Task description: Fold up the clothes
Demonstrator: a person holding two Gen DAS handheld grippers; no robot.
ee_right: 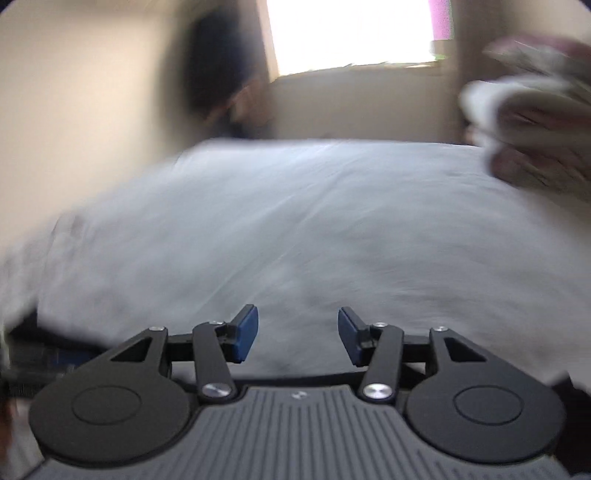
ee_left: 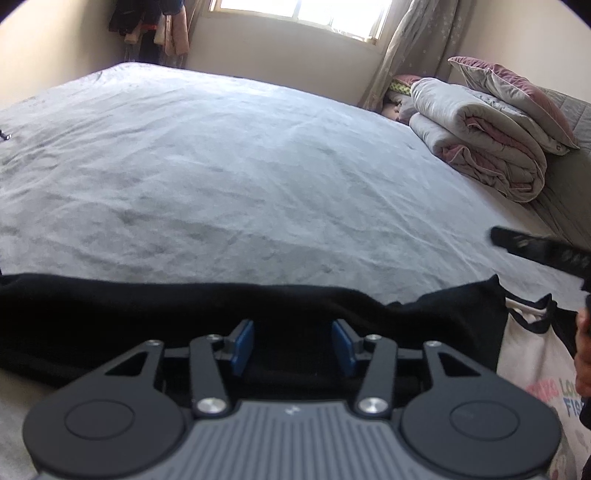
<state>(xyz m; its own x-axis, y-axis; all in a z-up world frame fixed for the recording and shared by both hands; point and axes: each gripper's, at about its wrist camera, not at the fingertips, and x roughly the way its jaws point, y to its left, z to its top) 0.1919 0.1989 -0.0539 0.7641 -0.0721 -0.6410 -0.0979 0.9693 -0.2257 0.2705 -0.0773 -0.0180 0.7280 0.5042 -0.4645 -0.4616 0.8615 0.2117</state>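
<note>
The left gripper (ee_left: 293,345) is spread, with its blue pads (ee_left: 243,345) set apart on either side of a raised ridge of the black garment (ee_left: 110,317); whether the pads touch the cloth cannot be told. The black garment lies across the near edge of the bed (ee_left: 221,166), running from the left border of the left wrist view to a point just beside a white tote bag (ee_left: 532,354). The white tote bag has black straps and coloured lettering, and sits at the right of the garment. A dark object enters at the right edge of the same view above the bag; it is blurred and cannot be identified.

The bed is covered by a pale grey sheet. A folded quilt (ee_left: 480,147) is stacked at the far right of the bed, with a pillow (ee_left: 517,96) on top. A window (ee_left: 299,14) and a curtain (ee_left: 410,48) stand behind.

The right gripper (ee_right: 298,338) is spread, with nothing between its pads (ee_right: 245,336). The right wrist view is motion-blurred; it shows the grey bed sheet (ee_right: 295,221) ahead of the gripper
</note>
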